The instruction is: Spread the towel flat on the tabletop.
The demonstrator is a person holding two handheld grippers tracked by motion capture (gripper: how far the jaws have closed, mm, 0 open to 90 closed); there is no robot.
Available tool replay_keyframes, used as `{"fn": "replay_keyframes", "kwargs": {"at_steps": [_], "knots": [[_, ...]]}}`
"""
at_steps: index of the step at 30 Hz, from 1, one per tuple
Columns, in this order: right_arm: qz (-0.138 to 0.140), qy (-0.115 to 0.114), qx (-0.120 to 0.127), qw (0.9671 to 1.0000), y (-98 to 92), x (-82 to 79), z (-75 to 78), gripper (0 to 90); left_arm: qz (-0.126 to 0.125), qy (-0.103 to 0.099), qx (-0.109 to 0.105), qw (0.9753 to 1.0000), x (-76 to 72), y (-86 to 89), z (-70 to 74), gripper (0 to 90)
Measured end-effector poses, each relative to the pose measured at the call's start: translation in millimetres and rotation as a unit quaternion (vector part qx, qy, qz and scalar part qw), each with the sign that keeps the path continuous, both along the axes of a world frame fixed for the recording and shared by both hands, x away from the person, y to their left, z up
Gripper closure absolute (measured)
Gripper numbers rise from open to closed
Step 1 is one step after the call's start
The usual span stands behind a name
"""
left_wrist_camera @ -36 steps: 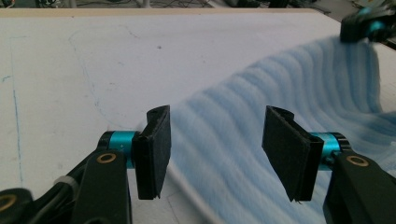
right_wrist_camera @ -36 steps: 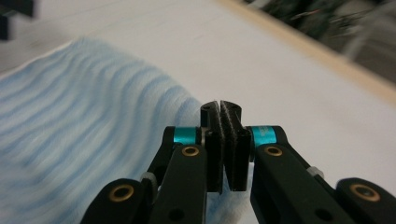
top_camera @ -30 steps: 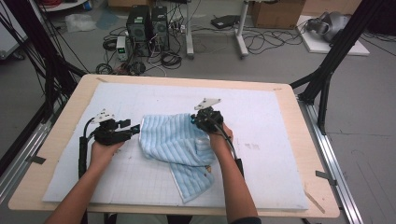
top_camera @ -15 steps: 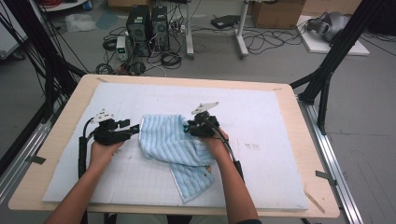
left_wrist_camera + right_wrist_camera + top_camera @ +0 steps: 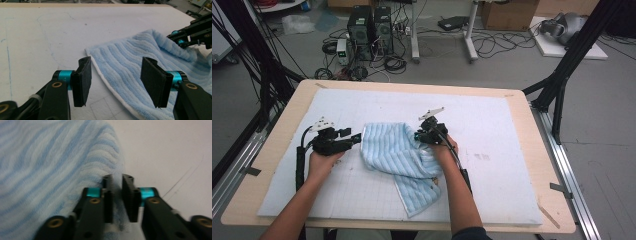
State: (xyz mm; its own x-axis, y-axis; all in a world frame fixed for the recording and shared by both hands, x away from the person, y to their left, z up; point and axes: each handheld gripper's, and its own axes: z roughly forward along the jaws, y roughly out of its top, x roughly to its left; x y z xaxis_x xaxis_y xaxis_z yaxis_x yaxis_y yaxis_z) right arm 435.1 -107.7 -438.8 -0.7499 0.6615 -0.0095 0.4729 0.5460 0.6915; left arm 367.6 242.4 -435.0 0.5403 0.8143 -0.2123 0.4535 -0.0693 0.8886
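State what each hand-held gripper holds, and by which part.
Right hand-held gripper pinches the blue striped towel at its raised edge fold. Left hand-held gripper is open, holding nothing.

A light blue towel (image 5: 399,157) with paler ribbed stripes and a white hem is seen near the middle of a white mat (image 5: 512,130), on which a faint grid of thin lines is printed. The mat is framed by the pale wooden edges of the table (image 5: 292,105). The left gripper (image 5: 115,80) is coloured black, with turquoise collars and brass-coloured rivets behind dark pads. The same black, turquoise and brass colouring is shown by the right gripper (image 5: 117,195). The floor beyond the far edge is grey.
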Motion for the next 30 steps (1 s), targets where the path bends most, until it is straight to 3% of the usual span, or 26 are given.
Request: {"fn": "replay_keyframes", "kwargs": {"at_steps": [2,3,5,8,10,11,12,13,14,16,19,23,26,29,30], "knots": [[0.01,-0.003,-0.011,0.9999,0.9,2.8,2.2,86.1,-0.002,0.001,0.002,1.0,0.2,-0.2,-0.2,42.5],[0.004,-0.018,-0.028,0.9994,0.2,5.4,4.5,86.1,-0.002,0.001,0.003,1.0,0.2,-0.2,-0.2,42.5],[-0.04,-0.062,-0.064,0.9953,-5.2,15.2,13.0,86.0,-0.002,0.0,0.001,1.0,-0.1,-0.4,0.2,42.5],[-0.09,-0.105,-0.074,0.9877,-13.3,24.6,19.1,86.0,-0.001,-0.001,0.002,1.0,0.0,0.0,0.1,42.5],[-0.131,-0.102,-0.085,0.9824,-21.3,33.1,18.1,86.0,-0.001,-0.001,0.004,1.0,0.0,0.0,0.0,42.5],[-0.131,-0.102,-0.085,0.9824,-21.3,33.1,18.1,86.0,-0.003,0.0,0.006,1.0,-0.3,-0.4,0.1,42.5],[-0.168,-0.116,-0.094,0.9744,-28.3,40.2,17.5,85.9,-0.003,0.0,0.008,1.0,-0.4,-1.1,0.0,42.5],[-0.168,-0.116,-0.094,0.9744,-28.3,40.2,17.5,85.9,-0.006,0.001,0.011,0.9999,-0.6,-1.9,-0.1,42.5],[-0.199,-0.131,-0.097,0.9665,-30.7,41.6,19.4,85.2,-0.009,0.002,0.012,0.9999,-0.8,-3.0,-0.5,42.5],[-0.205,-0.129,-0.089,0.9661,-31.6,42.0,20.1,84.2,-0.012,0.005,0.014,0.9998,-0.7,-4.9,-1.6,42.5],[-0.191,-0.115,-0.069,0.9724,-31.5,40.2,20.7,72.8,-0.019,0.012,0.018,0.9996,0.1,-7.2,-3.9,42.5],[-0.17,-0.108,-0.028,0.9791,-36.4,25.7,27.0,63.2,-0.026,0.02,0.022,0.9992,-0.3,-9.7,-5.2,42.5],[-0.157,-0.086,-0.017,0.9838,-44.1,15.8,26.6,56.7,-0.028,0.022,0.02,0.9992,-0.6,-11.6,-5.6,42.5],[-0.133,-0.023,-0.01,0.9908,-52.6,2.6,14.5,46.9,-0.028,0.019,0.02,0.9992,-0.8,-12.1,-5.3,42.5],[-0.133,-0.023,-0.01,0.9908,-52.6,2.6,14.5,46.9,-0.027,0.018,0.02,0.9992,-0.8,-11.5,-5.1,42.5]]}}
